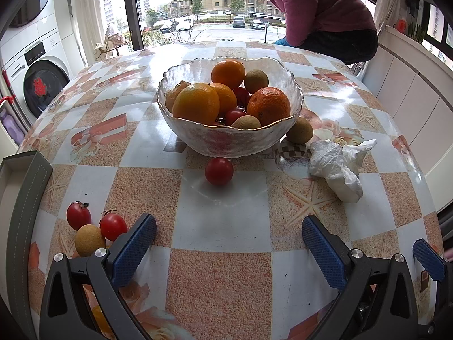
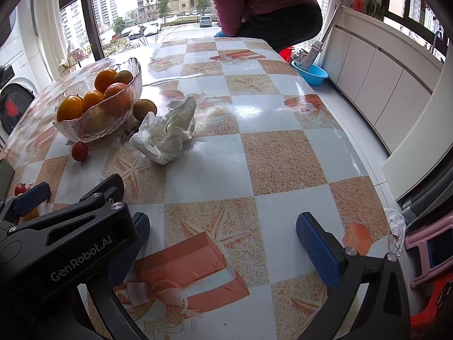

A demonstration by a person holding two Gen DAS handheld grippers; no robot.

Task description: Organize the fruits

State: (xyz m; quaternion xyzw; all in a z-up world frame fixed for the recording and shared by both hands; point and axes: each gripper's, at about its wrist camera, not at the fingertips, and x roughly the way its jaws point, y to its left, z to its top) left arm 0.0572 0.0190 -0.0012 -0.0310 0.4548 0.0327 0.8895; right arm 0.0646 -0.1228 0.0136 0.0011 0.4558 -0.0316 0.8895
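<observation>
1. Blue-padded left gripper (image 1: 228, 236) spread wide, holding nothing, low in the left wrist frame; right gripper (image 2: 222, 233) likewise wide apart and bare over the tablecloth (image 2: 271, 153).
2. Lower left, just beside the left finger: two cherry tomatoes (image 1: 113, 225) (image 1: 78, 215) and a tan round fruit (image 1: 89, 240), touching.
3. Centre, ahead between the fingers: a lone tomato (image 1: 219, 170), against the glass bowl (image 1: 232, 138).
4. Judged mid-task, between picks; next, likely straight reach and gentle pinch.
5. Right of bowl: another tan fruit (image 1: 300, 130), crumpled tissue (image 1: 339, 164).

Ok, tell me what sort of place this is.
Probably a home laundry or utility room by a balcony window: a front-loading washing machine, a table with a glass fruit bowl, and white cabinets.
</observation>
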